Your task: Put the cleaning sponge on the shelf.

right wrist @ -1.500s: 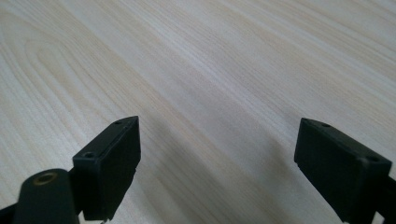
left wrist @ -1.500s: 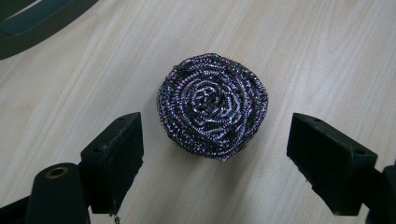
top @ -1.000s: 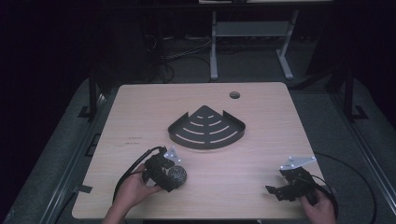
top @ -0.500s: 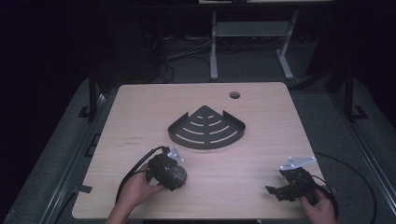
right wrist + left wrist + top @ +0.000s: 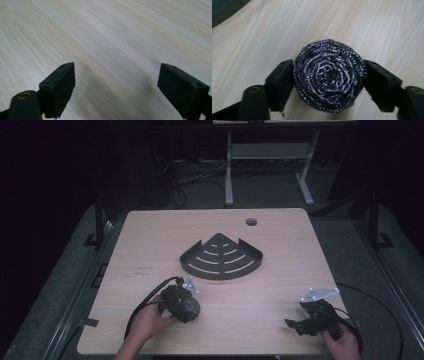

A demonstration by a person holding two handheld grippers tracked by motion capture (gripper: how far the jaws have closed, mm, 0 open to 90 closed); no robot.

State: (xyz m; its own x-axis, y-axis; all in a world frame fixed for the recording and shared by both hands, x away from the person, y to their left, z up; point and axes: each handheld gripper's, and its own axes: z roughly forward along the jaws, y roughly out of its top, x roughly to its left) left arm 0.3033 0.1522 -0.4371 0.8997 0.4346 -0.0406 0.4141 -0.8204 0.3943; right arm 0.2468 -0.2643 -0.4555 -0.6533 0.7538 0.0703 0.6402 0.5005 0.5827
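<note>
I count one steel scourer (image 5: 329, 78) and one dark corner rack (image 5: 221, 257) on one table (image 5: 150, 240). I have two tongs: left tongs (image 5: 186, 304), right tongs (image 5: 300, 325).

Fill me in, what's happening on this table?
A person works two handheld grippers at a wooden table. The left gripper is shut on a steel scourer, near the front edge. The right gripper is open, with bare wood between its fingers. A black corner rack sits mid-table, holding nothing.
</note>
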